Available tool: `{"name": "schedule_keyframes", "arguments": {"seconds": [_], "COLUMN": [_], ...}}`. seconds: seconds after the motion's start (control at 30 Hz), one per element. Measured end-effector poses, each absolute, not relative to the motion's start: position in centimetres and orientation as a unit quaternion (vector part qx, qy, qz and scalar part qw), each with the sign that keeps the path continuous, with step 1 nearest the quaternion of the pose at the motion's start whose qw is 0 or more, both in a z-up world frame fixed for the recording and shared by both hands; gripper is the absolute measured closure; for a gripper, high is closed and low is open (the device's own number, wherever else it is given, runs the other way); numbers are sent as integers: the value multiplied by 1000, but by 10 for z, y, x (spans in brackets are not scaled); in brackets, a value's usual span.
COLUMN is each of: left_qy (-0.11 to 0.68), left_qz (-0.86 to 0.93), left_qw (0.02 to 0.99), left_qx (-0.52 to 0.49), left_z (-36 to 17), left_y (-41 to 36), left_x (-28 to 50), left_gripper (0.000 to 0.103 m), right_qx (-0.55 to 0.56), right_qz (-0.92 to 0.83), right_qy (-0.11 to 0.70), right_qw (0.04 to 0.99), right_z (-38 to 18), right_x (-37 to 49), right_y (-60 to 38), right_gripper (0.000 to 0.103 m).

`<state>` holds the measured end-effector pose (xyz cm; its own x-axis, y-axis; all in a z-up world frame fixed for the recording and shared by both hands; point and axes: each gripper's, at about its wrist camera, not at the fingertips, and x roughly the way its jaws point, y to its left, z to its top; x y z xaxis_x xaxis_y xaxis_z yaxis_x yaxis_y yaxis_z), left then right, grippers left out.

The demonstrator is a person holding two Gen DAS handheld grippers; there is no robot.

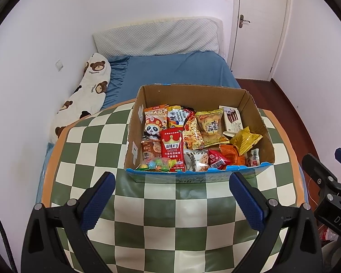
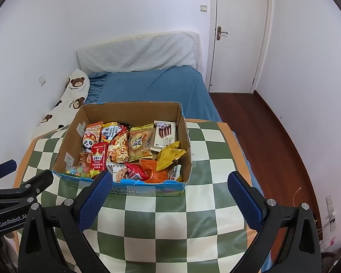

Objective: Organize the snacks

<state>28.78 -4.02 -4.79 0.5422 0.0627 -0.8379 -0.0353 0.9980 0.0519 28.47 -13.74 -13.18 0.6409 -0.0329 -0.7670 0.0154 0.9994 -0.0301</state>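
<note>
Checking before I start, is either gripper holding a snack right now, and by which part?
Nothing is held. The left gripper and right gripper are open over the checkered table.

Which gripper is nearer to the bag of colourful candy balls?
Left. The left gripper faces the candy bag almost directly, slightly right of it; the right gripper sits farther right.

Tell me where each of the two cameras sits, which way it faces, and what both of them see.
Left wrist: sits on the left gripper, looking forward and down over the checkered table at the cardboard box of snacks; its own open fingers frame the view, and the right gripper shows at the right edge.
Right wrist: sits on the right gripper, facing the same way; the left gripper shows at the left edge.
Shared: box, table, blue bed, white door.
</note>
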Motion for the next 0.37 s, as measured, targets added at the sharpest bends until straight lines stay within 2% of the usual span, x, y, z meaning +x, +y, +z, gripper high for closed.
{"name": "schedule_keyframes", "arguments": {"seconds": [0.37], "left_qy": [472], "left_qz": [31], "left_qw": [881], "left_qx": [9], "left_z": [-40], "left_y": [-42], "left_x": [287], "left_gripper": [0], "right_qx": [-10], "right_qz": [-14], "right_qy": [422], "right_qw": [906], "right_z": [-131], "right_x": [282], "right_y": [-140], "right_gripper": [0]}}
